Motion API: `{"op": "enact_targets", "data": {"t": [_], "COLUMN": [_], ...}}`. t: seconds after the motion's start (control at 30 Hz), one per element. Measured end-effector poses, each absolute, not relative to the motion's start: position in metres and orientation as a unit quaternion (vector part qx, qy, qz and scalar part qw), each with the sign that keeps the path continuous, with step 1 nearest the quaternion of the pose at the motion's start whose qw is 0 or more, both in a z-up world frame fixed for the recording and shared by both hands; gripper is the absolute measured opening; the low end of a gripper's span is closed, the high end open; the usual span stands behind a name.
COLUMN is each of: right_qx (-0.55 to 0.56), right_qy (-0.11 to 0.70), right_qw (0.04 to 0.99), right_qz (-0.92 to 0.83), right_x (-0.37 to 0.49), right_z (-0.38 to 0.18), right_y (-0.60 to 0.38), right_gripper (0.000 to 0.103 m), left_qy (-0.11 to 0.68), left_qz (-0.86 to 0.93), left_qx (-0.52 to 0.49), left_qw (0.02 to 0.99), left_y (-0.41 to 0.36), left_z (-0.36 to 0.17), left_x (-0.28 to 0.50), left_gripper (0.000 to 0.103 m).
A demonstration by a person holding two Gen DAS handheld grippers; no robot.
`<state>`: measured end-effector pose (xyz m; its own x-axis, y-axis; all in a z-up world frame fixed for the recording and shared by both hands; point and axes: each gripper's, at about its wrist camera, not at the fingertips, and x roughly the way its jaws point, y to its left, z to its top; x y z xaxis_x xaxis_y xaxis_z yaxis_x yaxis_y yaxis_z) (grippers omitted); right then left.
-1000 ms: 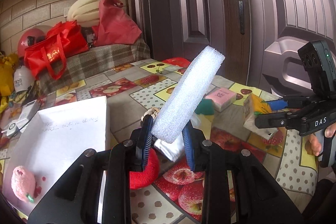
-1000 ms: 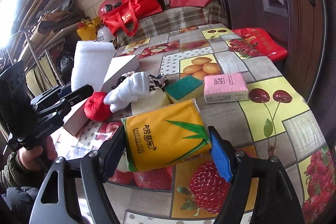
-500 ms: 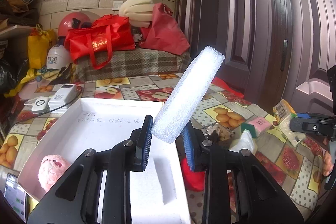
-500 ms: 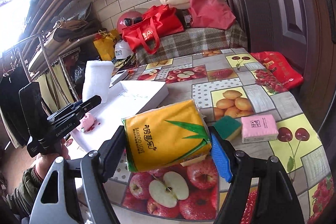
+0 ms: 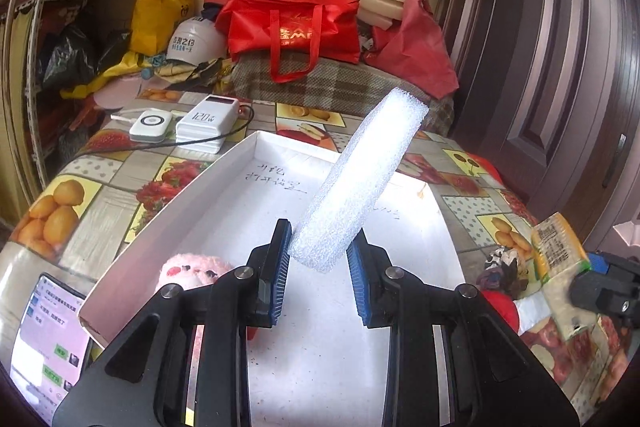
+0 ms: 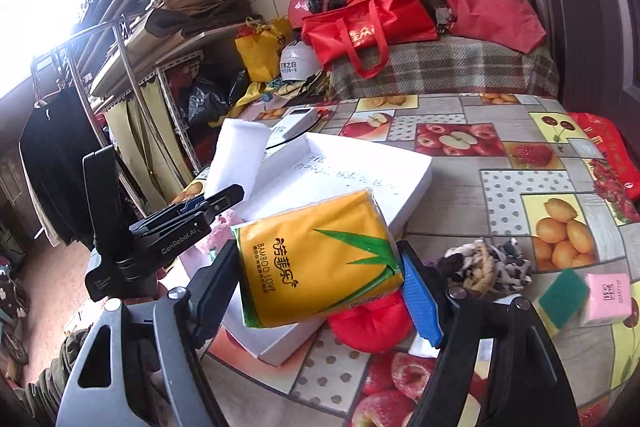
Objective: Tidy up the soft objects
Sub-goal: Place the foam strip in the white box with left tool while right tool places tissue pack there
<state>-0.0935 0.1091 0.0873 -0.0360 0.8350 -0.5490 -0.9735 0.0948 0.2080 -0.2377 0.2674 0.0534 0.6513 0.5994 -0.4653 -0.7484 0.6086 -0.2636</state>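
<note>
The left gripper (image 5: pixel 318 261) clamps a white foam block (image 5: pixel 356 183) pointing to 1 o'clock above the white box (image 5: pixel 224 183); the right gripper (image 6: pixel 320 281) clamps a yellow tissue pack (image 6: pixel 316 259).

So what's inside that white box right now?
Inside the white box a pink plush toy lies in the near corner, and handwriting marks the bare floor. The foam strip in the left gripper and the gripper itself cover part of the floor.
</note>
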Motion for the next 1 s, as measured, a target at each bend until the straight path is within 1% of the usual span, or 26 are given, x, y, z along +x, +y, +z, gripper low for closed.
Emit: {"op": "enact_targets", "data": {"t": [0.1, 0.17, 0.3, 0.37, 0.4, 0.43, 0.47, 0.5, 0.53, 0.57, 0.63, 0.73, 1.0], "right_qx": [-0.139, -0.137, -0.132, -0.133, -0.131, -0.128, -0.124, -0.121, -0.118, -0.117, -0.114, -0.105, -0.124], "right_qy": [0.301, 0.315, 0.318, 0.320, 0.319, 0.315, 0.309, 0.304, 0.299, 0.294, 0.287, 0.286, 0.261], "right_qw": [0.667, 0.659, 0.667, 0.670, 0.673, 0.678, 0.683, 0.688, 0.694, 0.700, 0.709, 0.710, 0.721], "right_qz": [0.667, 0.669, 0.661, 0.656, 0.654, 0.652, 0.650, 0.648, 0.645, 0.640, 0.634, 0.635, 0.630], "right_x": [-0.110, -0.116, -0.122, -0.123, -0.123, -0.123, -0.123, -0.122, -0.122, -0.122, -0.121, -0.121, -0.130], "right_z": [0.069, 0.060, 0.048, 0.044, 0.043, 0.043, 0.045, 0.045, 0.047, 0.048, 0.050, 0.051, 0.052], "right_y": [0.140, 0.155, 0.172, 0.174, 0.173, 0.171, 0.169, 0.166, 0.163, 0.162, 0.157, 0.152, 0.147], "right_gripper": [0.076, 0.076, 0.078, 0.081, 0.085, 0.090, 0.094, 0.103, 0.103, 0.103, 0.103, 0.103, 0.103], "left_qy": [0.179, 0.173, 0.172, 0.179, 0.181, 0.183, 0.183, 0.179, 0.173, 0.163, 0.148, 0.149, 0.156], "left_qz": [0.397, 0.400, 0.407, 0.411, 0.415, 0.421, 0.427, 0.434, 0.444, 0.450, 0.449, 0.453, 0.440], "left_qx": [-0.220, -0.222, -0.223, -0.228, -0.229, -0.229, -0.226, -0.222, -0.217, -0.215, -0.218, -0.207, -0.192], "left_qw": [0.873, 0.872, 0.869, 0.864, 0.861, 0.858, 0.856, 0.854, 0.852, 0.851, 0.854, 0.854, 0.863], "left_y": [0.270, 0.271, 0.272, 0.274, 0.274, 0.275, 0.274, 0.273, 0.271, 0.270, 0.269, 0.267, 0.262], "left_z": [0.048, 0.049, 0.050, 0.047, 0.046, 0.046, 0.047, 0.048, 0.049, 0.051, 0.054, 0.055, 0.055], "left_x": [-0.236, -0.238, -0.240, -0.238, -0.238, -0.237, -0.238, -0.238, -0.240, -0.244, -0.249, -0.248, -0.241], "left_gripper": [0.027, 0.027, 0.028, 0.029, 0.030, 0.031, 0.038, 0.045, 0.063, 0.083, 0.103, 0.103, 0.103]}}
